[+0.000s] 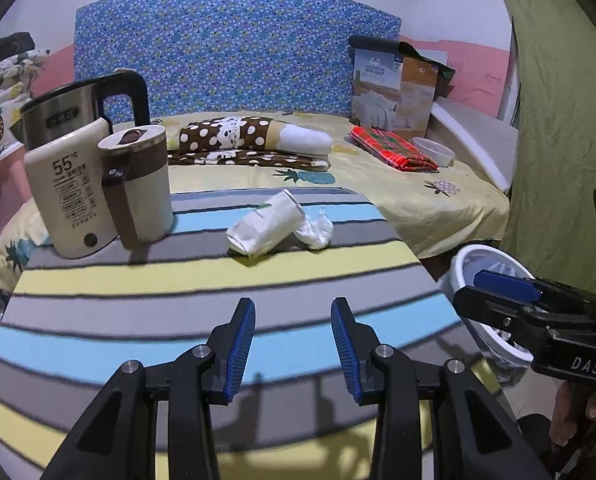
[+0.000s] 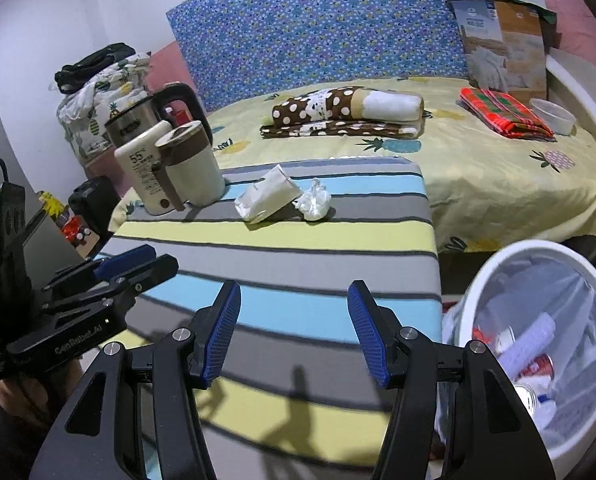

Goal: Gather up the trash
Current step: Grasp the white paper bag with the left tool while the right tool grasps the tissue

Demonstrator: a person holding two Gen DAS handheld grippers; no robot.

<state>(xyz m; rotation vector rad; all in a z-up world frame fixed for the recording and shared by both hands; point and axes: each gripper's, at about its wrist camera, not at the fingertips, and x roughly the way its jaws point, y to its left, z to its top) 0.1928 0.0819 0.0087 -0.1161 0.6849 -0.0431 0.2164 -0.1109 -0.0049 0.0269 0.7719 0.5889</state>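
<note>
A crumpled white paper bag (image 1: 265, 225) (image 2: 266, 199) lies on the striped table (image 1: 177, 312) (image 2: 298, 248), and a crumpled tissue (image 1: 316, 230) (image 2: 314, 200) touches its right side. A white trash bin (image 2: 538, 344) (image 1: 486, 280) with several items inside stands on the floor at the table's right. My left gripper (image 1: 293, 340) is open and empty above the table's near part; it also shows in the right wrist view (image 2: 133, 260). My right gripper (image 2: 293, 332) is open and empty, between table and bin; it also shows in the left wrist view (image 1: 498, 292).
A steel kettle (image 1: 69, 112), a white box marked 55 (image 1: 71, 196) and a cream mug with brown lid (image 1: 139, 184) stand at the table's far left. Behind is a bed (image 1: 398, 184) with a polka-dot roll (image 1: 253, 136), red cloth (image 1: 394, 148), white bowl (image 1: 434, 151) and boxes (image 1: 394, 92).
</note>
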